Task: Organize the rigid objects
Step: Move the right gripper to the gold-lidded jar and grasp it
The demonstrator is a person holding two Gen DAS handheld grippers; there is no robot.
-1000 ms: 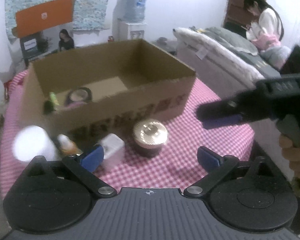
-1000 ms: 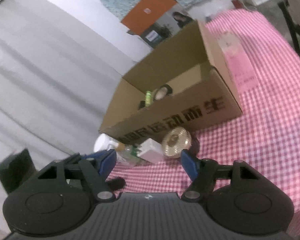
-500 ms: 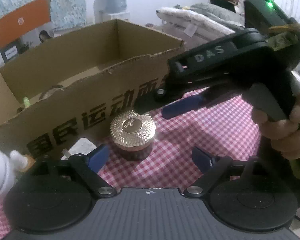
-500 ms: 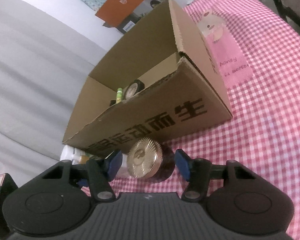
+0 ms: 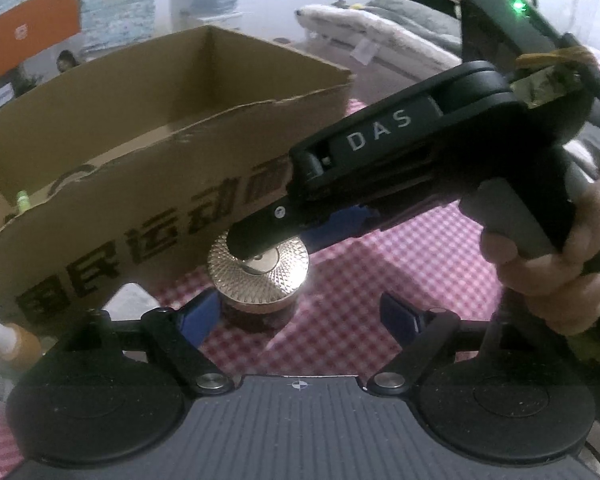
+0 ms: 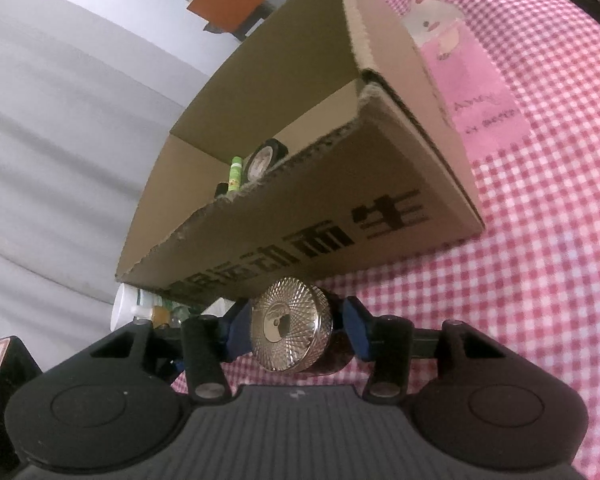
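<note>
Standing on the pink checked tablecloth just in front of the cardboard box, the dark jar with the gold faceted lid is flanked by the blue pads of the right gripper. The pads are seen close against both sides of the jar, though whether they actually press it cannot be told. From the left wrist view, the right gripper is seen reaching over the jar, held by a hand. The left gripper is spread wide, with nothing held between its pads. Inside the box a green tube and a round tin are seen. A white bottle is seen left of the jar.
</note>
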